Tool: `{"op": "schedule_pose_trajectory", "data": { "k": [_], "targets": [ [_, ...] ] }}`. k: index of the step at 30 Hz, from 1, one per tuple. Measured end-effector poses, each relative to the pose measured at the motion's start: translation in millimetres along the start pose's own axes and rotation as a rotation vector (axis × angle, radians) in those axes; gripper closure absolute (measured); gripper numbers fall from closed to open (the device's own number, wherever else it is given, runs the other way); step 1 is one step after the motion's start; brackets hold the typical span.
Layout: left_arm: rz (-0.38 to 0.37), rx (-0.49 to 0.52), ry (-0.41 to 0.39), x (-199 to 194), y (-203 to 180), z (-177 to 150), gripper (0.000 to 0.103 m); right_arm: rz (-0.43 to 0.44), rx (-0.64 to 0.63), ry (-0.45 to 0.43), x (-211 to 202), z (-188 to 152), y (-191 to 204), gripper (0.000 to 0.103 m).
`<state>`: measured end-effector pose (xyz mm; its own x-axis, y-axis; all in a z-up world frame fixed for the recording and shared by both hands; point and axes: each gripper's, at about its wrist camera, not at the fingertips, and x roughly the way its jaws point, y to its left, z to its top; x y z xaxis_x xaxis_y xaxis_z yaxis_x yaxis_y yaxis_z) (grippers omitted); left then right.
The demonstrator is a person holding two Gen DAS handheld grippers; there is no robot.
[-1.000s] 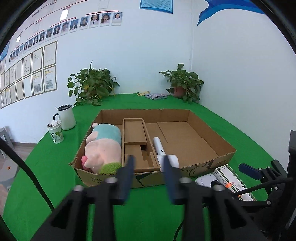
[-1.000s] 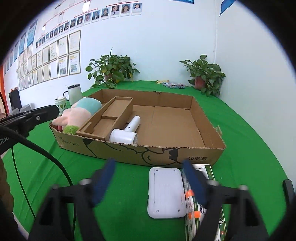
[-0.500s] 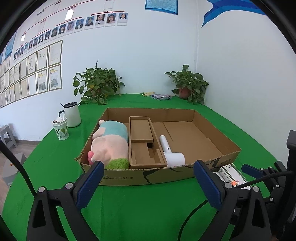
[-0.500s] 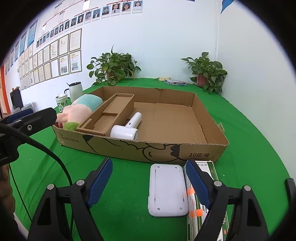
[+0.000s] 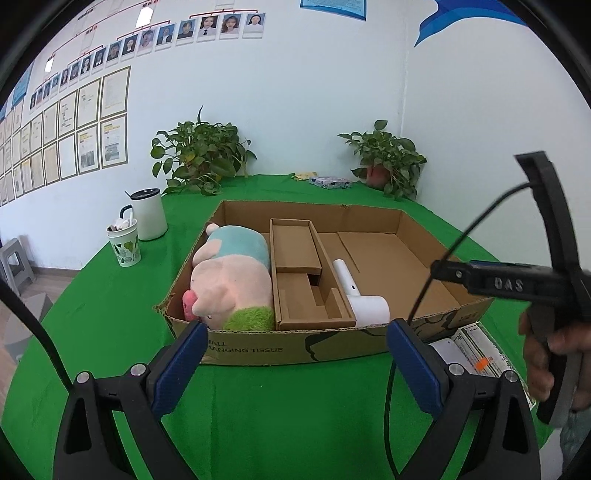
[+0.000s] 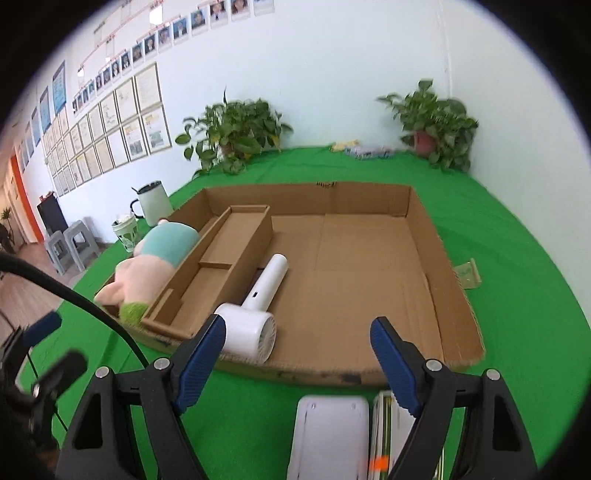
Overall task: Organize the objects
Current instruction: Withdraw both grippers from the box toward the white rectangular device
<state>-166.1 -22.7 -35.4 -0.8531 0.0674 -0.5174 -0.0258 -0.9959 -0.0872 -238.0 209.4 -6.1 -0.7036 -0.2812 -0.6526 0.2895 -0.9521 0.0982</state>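
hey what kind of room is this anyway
Probably an office or staff room: rows of portrait photos and framed certificates cover the wall, with potted plants on a green-covered table.

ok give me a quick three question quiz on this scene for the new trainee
1. True or false: the plush toy lies inside the cardboard box.
2. Which item lies on the green cloth outside the box, just below the right gripper?
A. the white handheld fan
B. the flat white device
C. the white kettle
3. Fill in: the left gripper holds ______ between its blue pads.

Key
1. True, at the box's left end beside the cardboard insert.
2. B. The fan is in the box; the kettle stands far off to the left.
3. Nothing; its jaws stand wide open.
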Motion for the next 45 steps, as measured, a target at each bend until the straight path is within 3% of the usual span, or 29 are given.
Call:
{"op": "schedule_pose_trajectory", "data": {
  "k": [3,5,6,8,11,14,20,23,25,27,32,37,45],
  "targets": [
    [-0.001,-0.009,0.008,6.1,3.8,0.6,0.005,-0.006,-0.001,0.152,44.8,32.9,-6.8,0.025],
    [-0.004,-0.01,0.014,10.2,5.4,0.4,0.005,-0.027,-0.017,0.238,76.3,45.1,-7.8,0.034],
    [-0.005,-0.009,0.014,11.7,6.1,0.2,0.005,-0.036,-0.012,0.286,93.5,48.3,-8.7,0.046],
    [-0.006,-0.007,0.017,15.1,7.7,0.1,0.005,-0.041,0.011,0.384,125.4,49.4,-9.8,0.053],
    [-0.008,0.003,0.026,19.3,10.3,-0.5,0.005,-0.036,0.006,0.458,154.5,42.3,-3.8,0.061],
    [-0.005,0.01,0.031,23.7,13.1,-1.4,0.005,0.021,0.007,0.463,159.8,35.4,3.7,0.062],
    [-0.007,-0.004,0.036,29.1,14.8,-1.6,0.005,0.05,-0.036,0.401,144.6,31.2,15.4,0.064],
    [-0.001,0.001,0.023,27.2,13.5,-0.6,0.005,-0.027,-0.069,0.311,119.7,30.4,15.1,0.061],
    [0.01,-0.006,0.011,26.1,12.7,1.1,0.005,-0.09,-0.083,0.236,94.9,23.3,15.9,0.04],
    [0.018,-0.013,-0.003,23.1,11.2,2.2,0.005,-0.142,-0.086,0.123,60.3,11.7,16.7,0.027],
    [0.044,-0.038,-0.056,15.1,8.9,7.1,0.005,-0.202,-0.093,-0.08,-8.2,-32.1,20.7,0.023],
    [0.019,-0.082,-0.079,6.2,9.2,12.1,0.005,-0.236,-0.037,-0.107,-40.5,-61.0,16.5,0.022],
    [0.003,-0.035,-0.046,5.9,-7.1,12.9,0.005,-0.207,-0.047,-0.069,-59.4,-90.8,34.5,0.022]
  ]
}}
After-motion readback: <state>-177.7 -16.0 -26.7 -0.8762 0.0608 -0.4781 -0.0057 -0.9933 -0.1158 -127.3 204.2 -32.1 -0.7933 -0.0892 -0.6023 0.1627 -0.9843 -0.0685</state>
